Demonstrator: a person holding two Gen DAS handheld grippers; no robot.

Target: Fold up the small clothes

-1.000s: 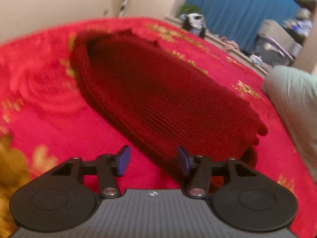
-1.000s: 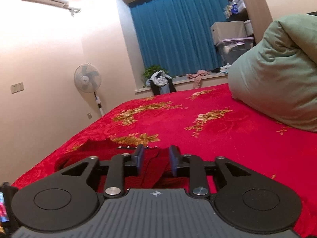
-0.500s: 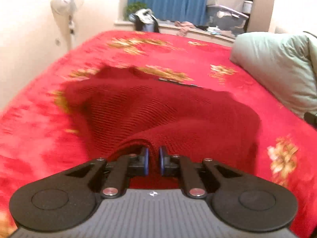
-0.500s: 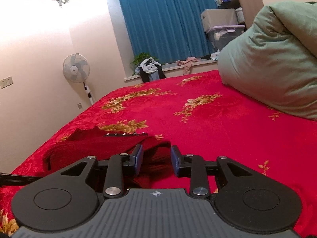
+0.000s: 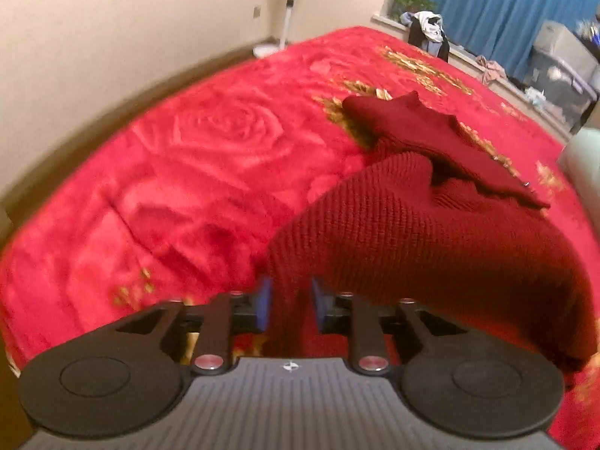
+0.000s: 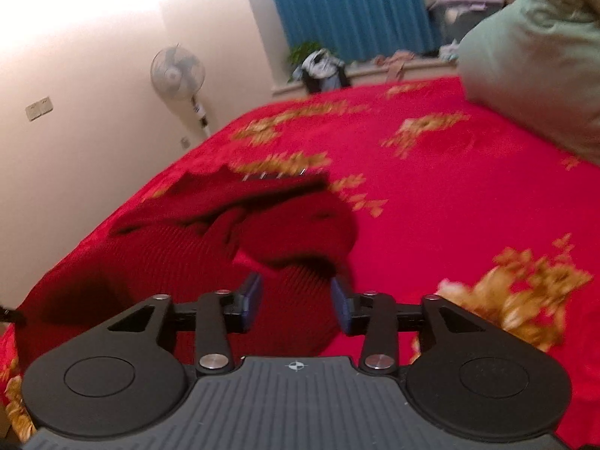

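Left wrist view: left gripper point(image 5: 288, 308), jaws opening, with a fold of the dark red knitted garment point(image 5: 431, 232) between its unclenched pads, above the red floral bedspread point(image 5: 180, 172). Right wrist view: right gripper point(image 6: 296, 303), jaws opening, released astride the garment's near edge; green pillow point(image 6: 532, 60) far right.

No readable text, label, brand name or number is found in either view. Only a small white round crosshair mark point(image 5: 289, 366) is seen, printed on the grey ribbed body of the left hand-held gripper point(image 5: 288, 305); the same mark point(image 6: 296, 366) is seen on the right hand-held gripper point(image 6: 296, 303). No letters are attached to either mark. Storage boxes point(image 5: 562, 71) by the curtain are too blurred for any print to be made out.
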